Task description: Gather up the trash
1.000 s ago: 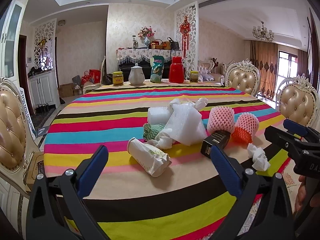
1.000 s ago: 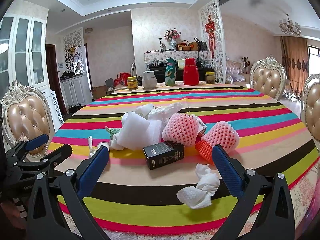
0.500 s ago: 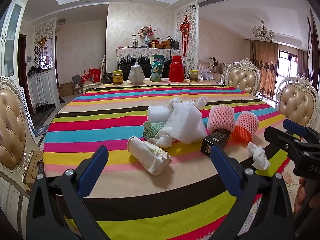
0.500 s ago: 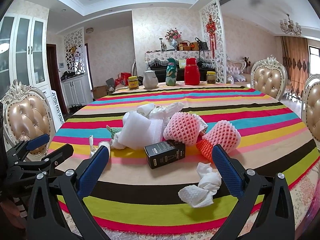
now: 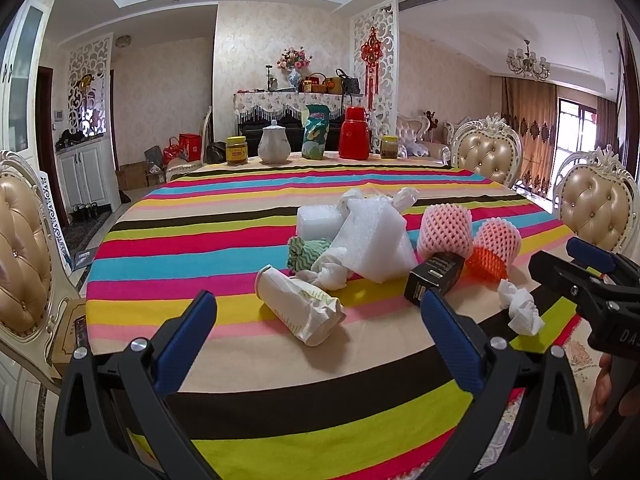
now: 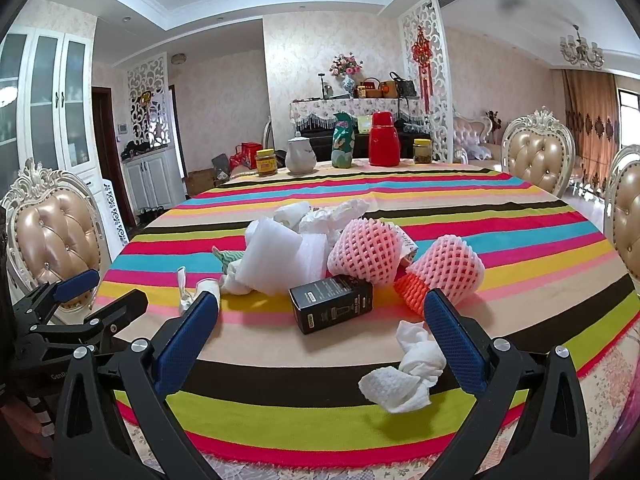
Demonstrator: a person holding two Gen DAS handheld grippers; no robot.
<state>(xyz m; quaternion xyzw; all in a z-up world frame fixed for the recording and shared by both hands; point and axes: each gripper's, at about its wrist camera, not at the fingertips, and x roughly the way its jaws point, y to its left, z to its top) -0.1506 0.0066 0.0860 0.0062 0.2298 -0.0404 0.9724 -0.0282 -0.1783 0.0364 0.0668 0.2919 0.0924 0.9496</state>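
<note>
Trash lies in a heap on the striped round table (image 5: 224, 364). In the left wrist view my left gripper (image 5: 318, 326) is open, a crumpled paper cup (image 5: 298, 308) just beyond its fingers. Behind lie white foam sheets (image 5: 372, 236), a green wrapper (image 5: 302, 254), two pink foam fruit nets (image 5: 444, 230), a black box (image 5: 434, 276) and a crumpled tissue (image 5: 520, 310). In the right wrist view my right gripper (image 6: 320, 326) is open and empty, the black box (image 6: 332, 302) and the tissue (image 6: 408, 368) lying between its fingers.
At the table's far edge stand a yellow jar (image 5: 236, 150), a white teapot (image 5: 274, 142), a green bag (image 5: 316, 132), a red thermos (image 5: 354, 134) and a small jar (image 5: 389, 146). Padded chairs (image 5: 486, 152) ring the table. The right gripper shows at the left view's right edge (image 5: 592, 284).
The right gripper has edged slightly forward toward the black box and tissue. The left gripper has barely moved. Both stay open.
</note>
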